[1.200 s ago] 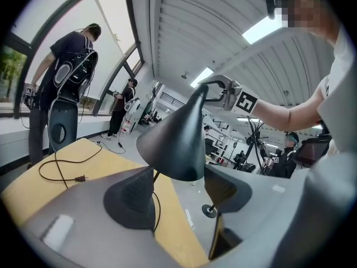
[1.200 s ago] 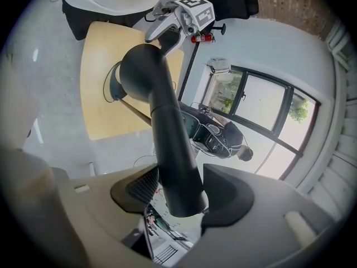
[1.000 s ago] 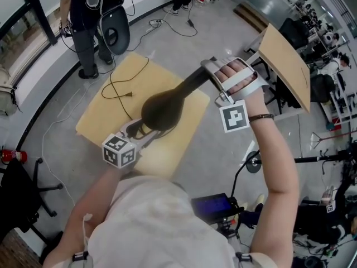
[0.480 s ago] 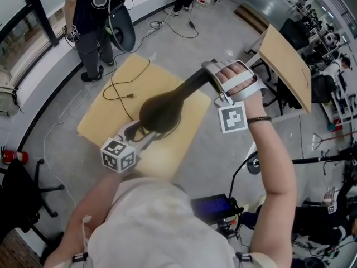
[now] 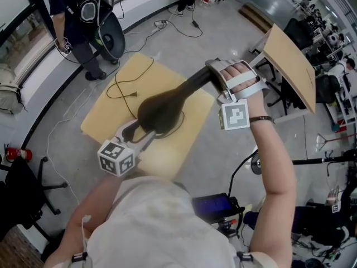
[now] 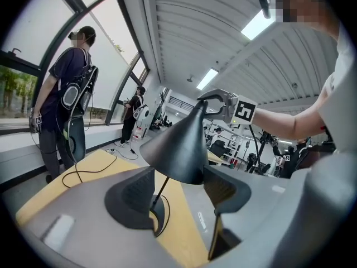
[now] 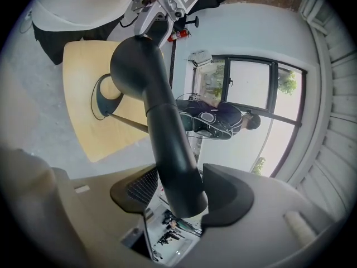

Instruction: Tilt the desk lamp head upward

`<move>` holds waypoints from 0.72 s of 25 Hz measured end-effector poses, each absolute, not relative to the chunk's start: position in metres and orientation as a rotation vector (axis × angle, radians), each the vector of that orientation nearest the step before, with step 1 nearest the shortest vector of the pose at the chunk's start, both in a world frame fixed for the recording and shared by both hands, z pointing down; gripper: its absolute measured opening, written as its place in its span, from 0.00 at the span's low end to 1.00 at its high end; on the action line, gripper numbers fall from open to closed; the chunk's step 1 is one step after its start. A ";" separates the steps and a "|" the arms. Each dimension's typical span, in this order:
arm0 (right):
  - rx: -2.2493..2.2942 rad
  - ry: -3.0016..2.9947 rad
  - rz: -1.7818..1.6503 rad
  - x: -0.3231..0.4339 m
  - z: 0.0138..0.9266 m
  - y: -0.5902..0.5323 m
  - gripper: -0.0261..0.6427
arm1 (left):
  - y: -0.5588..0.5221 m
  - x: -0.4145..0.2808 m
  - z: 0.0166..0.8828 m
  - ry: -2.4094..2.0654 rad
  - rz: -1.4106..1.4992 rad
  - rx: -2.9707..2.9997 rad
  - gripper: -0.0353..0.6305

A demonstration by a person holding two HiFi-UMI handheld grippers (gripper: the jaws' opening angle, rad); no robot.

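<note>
A black desk lamp stands on a small wooden table (image 5: 167, 156), its round base (image 7: 106, 96) on the tabletop. The cone-shaped lamp head (image 5: 159, 110) leans toward me, and its long neck (image 5: 195, 85) points up and to the right. My right gripper (image 5: 215, 82) is shut on the end of that neck (image 7: 170, 149), which fills the gap between its pads. My left gripper (image 5: 139, 134) comes from below. Its jaws stand wide against the sides of the shade's rim (image 6: 178, 149). The thin stem (image 6: 159, 191) shows under the shade.
The lamp's black cord (image 5: 120, 88) trails over the table's far side to the floor. A person (image 5: 83, 15) stands beyond the table at the upper left. A tilted wooden desktop (image 5: 290, 66) is at the right, a dark chair (image 5: 22, 188) at the left.
Both grippers keep their hold on the lamp. The lamp and grippers have shifted only slightly in view, and the person at the back has stepped a little to the left.
</note>
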State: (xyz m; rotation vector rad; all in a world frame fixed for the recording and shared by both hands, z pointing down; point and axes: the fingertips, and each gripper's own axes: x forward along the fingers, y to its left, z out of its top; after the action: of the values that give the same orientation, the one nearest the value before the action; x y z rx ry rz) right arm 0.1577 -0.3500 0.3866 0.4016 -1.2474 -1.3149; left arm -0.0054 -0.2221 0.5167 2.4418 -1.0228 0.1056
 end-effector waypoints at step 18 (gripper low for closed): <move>0.493 -1.477 -1.301 0.153 0.393 -0.356 0.43 | -0.210 -0.032 0.454 -1.256 0.059 2.455 0.49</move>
State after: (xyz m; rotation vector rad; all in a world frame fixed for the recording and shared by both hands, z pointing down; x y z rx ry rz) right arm 0.1530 -0.3557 0.3935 0.4929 -1.4770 -1.3014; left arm -0.0316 -0.2101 0.4536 2.4547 -1.2555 0.0594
